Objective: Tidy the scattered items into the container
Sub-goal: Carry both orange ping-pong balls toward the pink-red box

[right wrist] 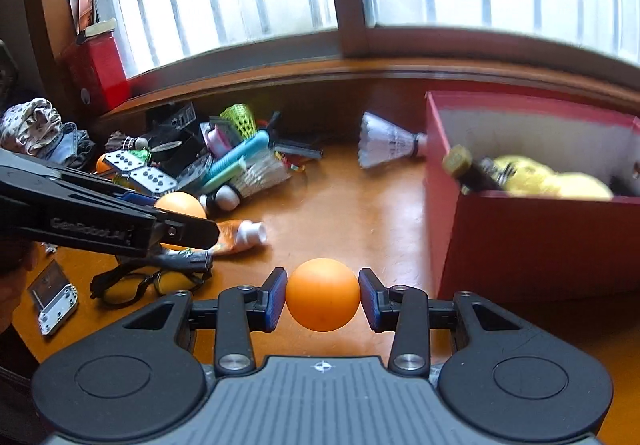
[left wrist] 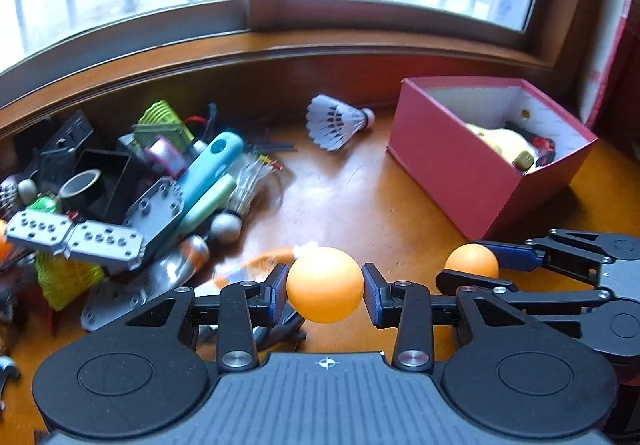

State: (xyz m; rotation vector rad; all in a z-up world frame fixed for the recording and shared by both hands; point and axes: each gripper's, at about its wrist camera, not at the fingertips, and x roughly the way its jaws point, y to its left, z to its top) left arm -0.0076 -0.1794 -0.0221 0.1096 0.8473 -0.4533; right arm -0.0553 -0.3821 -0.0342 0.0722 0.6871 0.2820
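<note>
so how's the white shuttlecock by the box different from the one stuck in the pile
The white shuttlecock lies alone on bare wood beside the red box, its whole skirt showing. The pile shuttlecock is wedged under the blue handle, partly covered, its feathers blurred. Both lie on their sides, outside the box, with rounded cork ends.

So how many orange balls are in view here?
3. One orange ball is clamped in the left gripper, a second ball in the right gripper, and a third ball sits half hidden in the pile. More may be buried there.
</note>
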